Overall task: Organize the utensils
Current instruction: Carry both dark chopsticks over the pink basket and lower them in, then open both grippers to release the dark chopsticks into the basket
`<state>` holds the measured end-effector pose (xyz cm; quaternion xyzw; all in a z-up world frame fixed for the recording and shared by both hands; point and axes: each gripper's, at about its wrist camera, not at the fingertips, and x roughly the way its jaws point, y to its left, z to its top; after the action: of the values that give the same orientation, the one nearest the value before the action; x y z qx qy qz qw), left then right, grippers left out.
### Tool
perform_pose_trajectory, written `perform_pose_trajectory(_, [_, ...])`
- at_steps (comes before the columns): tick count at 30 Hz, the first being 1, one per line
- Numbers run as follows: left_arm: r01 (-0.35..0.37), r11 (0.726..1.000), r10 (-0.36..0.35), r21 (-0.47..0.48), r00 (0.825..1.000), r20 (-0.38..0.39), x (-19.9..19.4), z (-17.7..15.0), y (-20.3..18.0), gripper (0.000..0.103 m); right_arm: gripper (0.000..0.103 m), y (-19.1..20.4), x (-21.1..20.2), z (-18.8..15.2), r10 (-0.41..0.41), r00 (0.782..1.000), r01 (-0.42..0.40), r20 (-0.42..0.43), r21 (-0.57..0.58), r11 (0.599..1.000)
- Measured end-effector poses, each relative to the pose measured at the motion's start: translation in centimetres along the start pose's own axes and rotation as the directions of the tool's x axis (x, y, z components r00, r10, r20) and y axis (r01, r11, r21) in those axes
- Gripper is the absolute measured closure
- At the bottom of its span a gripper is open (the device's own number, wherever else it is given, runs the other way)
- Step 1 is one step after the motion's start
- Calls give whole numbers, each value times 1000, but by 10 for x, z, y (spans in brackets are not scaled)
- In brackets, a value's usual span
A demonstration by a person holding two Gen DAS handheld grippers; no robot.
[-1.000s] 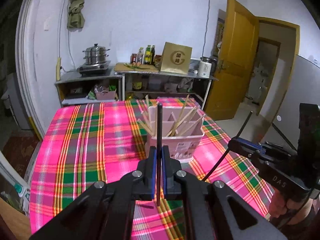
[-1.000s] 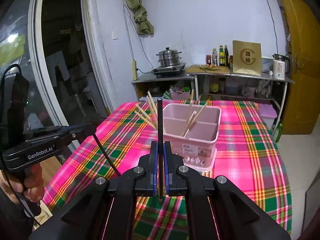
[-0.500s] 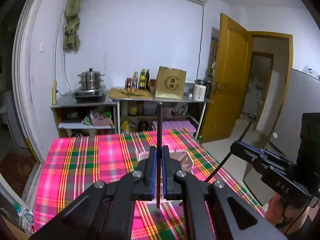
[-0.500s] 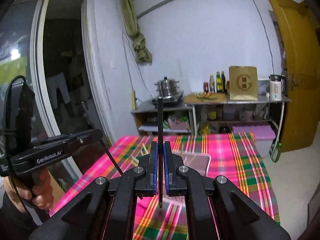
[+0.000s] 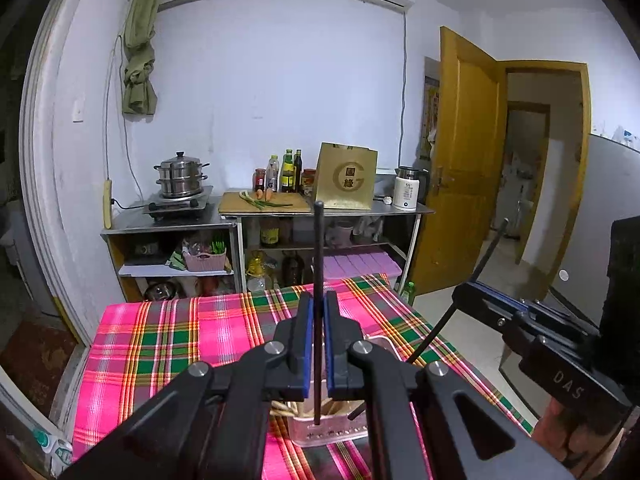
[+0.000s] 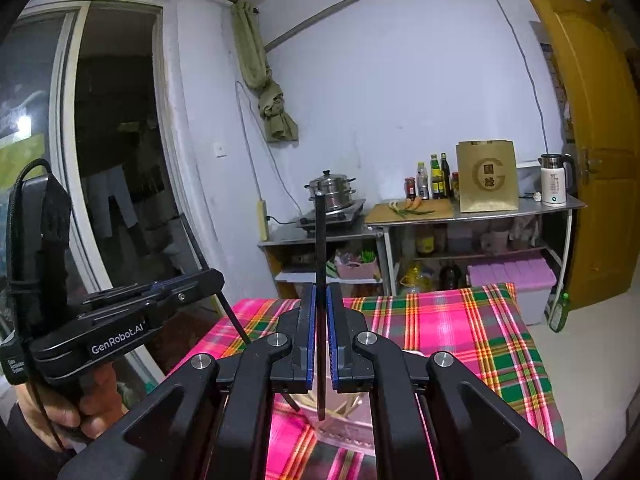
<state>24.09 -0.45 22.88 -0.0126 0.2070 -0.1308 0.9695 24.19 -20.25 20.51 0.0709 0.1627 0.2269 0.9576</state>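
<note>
Your table [image 5: 168,332] stands in front of the shelf [image 5: 264,216] by the wall. The utensil box [image 5: 332,428] sits on the table, at the near end. On the shelf, the pot [image 5: 182,174] is at the left, the bottles [image 5: 282,170] in the middle, the kettle [image 5: 406,194] at the right. The door [image 5: 466,160] is right of the shelf.

Two black chopsticks [image 5: 318,280] [image 6: 320,264], each upright; pink utensil caddy [image 5: 332,434] of wooden chopsticks [image 5: 288,411] on the plaid table.
</note>
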Motion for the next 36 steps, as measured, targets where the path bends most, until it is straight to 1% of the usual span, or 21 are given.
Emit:
perform_pose_trajectory(7, [7,1000,-7,7,1000,0,24,-9,3,98,98,-6,18,-10,-12,1000,12,-5,2,1000])
perform_pose_trajectory(17, [4,1000,-3,2,997,-73,60,-33,8,98,98,-18,49,-34,-23,998,24,-65,21,999])
perform_pose_trajectory(26, [0,1000,2,17,990,-144,78,-52,6,97,98,-26,67,-56,-32,990,36,-136,24,999])
perform_pose_trajectory(28, [2,1000,2,24,990,-141,78,-54,5,97,98,-28,71,-60,-27,988,31,-155,27,999])
perform_pose_trajectory(29, [7,1000,-4,21,990,-144,77,-54,5,97,98,-28,71,-61,-23,988,28,-152,28,999])
perform_pose_trajectory(33, [10,1000,-9,10,988,-154,75,-53,8,97,97,-30,69,-58,-7,985,13,-171,38,999])
perform_pose_trajectory(34, [18,1000,-18,0,988,-154,75,-53,9,97,97,-30,68,-58,-7,985,13,-171,34,999])
perform_pose_trajectory(36, [26,1000,-28,-15,988,-151,72,-52,12,96,90,-28,62,-57,-7,987,11,-158,25,1000])
